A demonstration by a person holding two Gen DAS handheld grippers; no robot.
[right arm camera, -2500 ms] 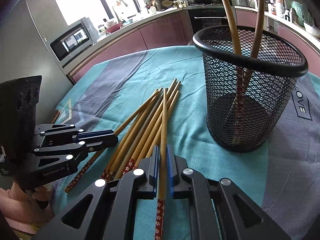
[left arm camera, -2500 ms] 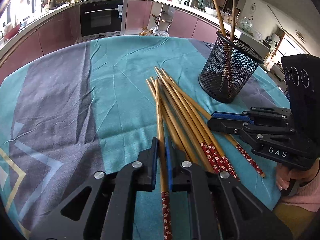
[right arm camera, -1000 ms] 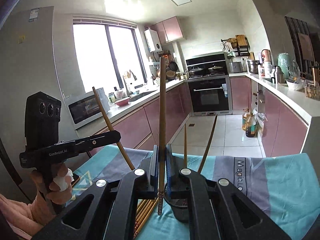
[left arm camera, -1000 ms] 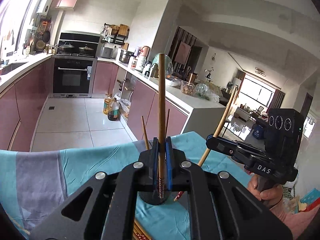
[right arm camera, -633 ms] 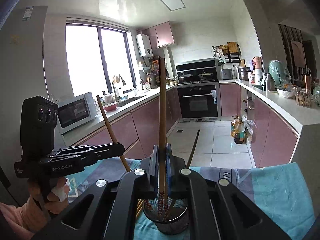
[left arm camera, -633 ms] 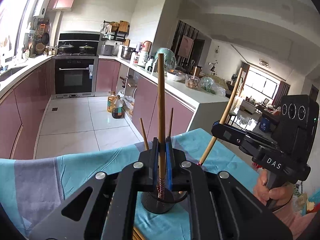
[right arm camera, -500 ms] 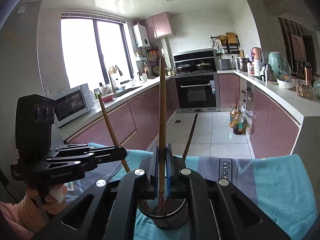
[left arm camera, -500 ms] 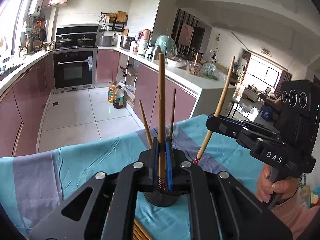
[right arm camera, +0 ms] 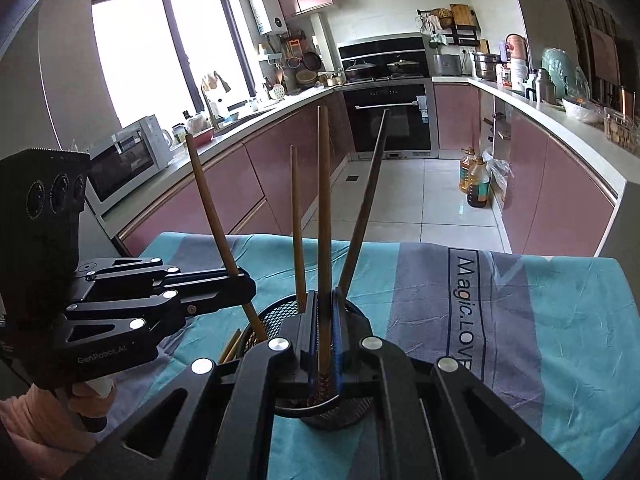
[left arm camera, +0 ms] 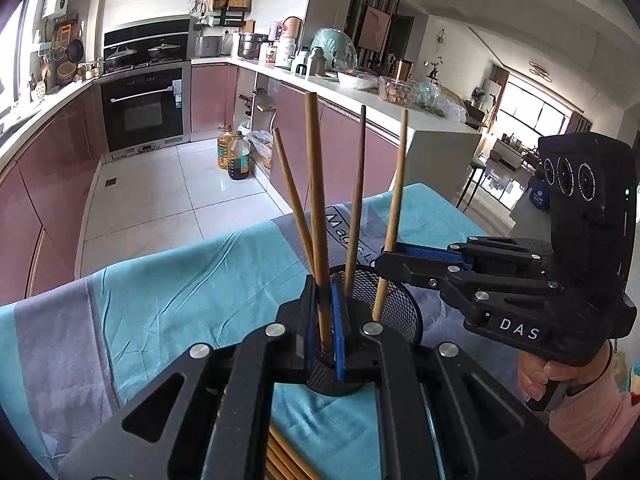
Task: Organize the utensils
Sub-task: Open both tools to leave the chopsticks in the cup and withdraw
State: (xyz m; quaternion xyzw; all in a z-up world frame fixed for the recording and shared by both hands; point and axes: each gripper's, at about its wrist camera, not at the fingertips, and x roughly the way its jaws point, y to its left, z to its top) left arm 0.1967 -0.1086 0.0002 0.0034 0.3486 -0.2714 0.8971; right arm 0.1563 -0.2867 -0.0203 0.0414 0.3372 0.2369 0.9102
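Note:
A black mesh holder (left arm camera: 394, 300) (right arm camera: 276, 308) stands on the teal tablecloth with two chopsticks (left arm camera: 290, 192) leaning in it. My left gripper (left arm camera: 323, 292) is shut on a wooden chopstick (left arm camera: 316, 200), held upright with its lower end inside the holder. My right gripper (right arm camera: 323, 304) is shut on another chopstick (right arm camera: 324, 208), also upright with its patterned end inside the holder. The right gripper shows in the left wrist view (left arm camera: 384, 262). The left gripper shows in the right wrist view (right arm camera: 244, 284).
More chopsticks (left arm camera: 286, 462) lie on the cloth (left arm camera: 160, 300) just under my left gripper, also seen beside the holder (right arm camera: 232, 346). The table edge is just beyond the holder, with kitchen floor and pink cabinets behind.
Both grippers lifted a chopstick each off the cloth, turned them upright and lowered them; their lower ends now sit inside the holder.

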